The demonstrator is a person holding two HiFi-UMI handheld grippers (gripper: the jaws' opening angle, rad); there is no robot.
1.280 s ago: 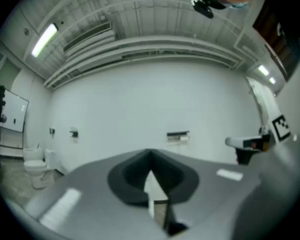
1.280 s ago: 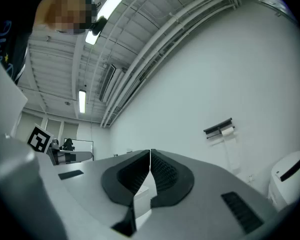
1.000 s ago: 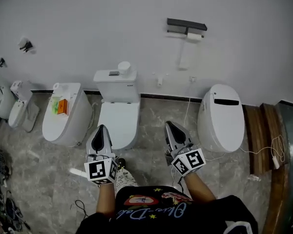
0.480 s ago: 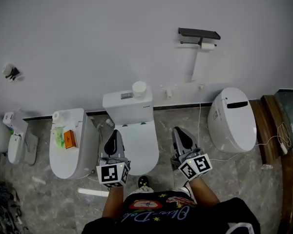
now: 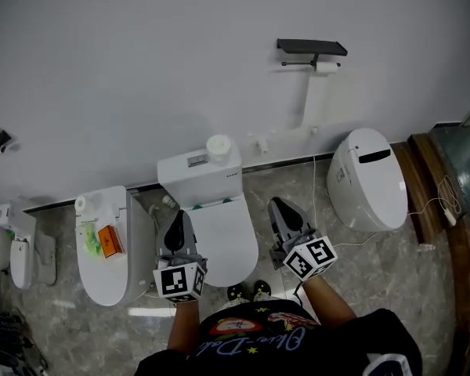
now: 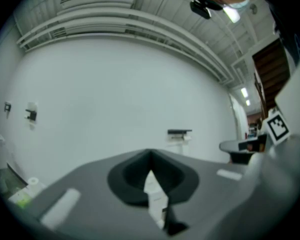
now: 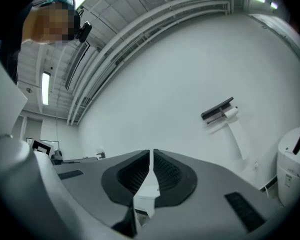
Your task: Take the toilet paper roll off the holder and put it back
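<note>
The toilet paper roll [image 5: 326, 66] hangs under a dark wall holder [image 5: 312, 48] high on the white wall, with a strip of paper trailing down. Both show small and far off in the left gripper view, holder [image 6: 179, 131] and roll [image 6: 183, 138], and in the right gripper view, holder [image 7: 217, 109] and roll [image 7: 231, 113]. My left gripper [image 5: 178, 218] is held low over the middle toilet, shut and empty. My right gripper [image 5: 276, 204] is beside it, also shut with nothing in it. Both are well short of the holder.
A white toilet with a tank [image 5: 200, 171] stands straight ahead, a spare roll [image 5: 218, 146] on top. Another toilet [image 5: 102, 249] with an orange box [image 5: 108, 240] is at the left. A rounded toilet [image 5: 368, 180] sits below the holder. A wooden step [image 5: 423, 186] runs along the right.
The view has shifted as the person moved along the row of toilets, and the middle toilet now lies under the grippers. Both grippers stay shut in front of the body.
</note>
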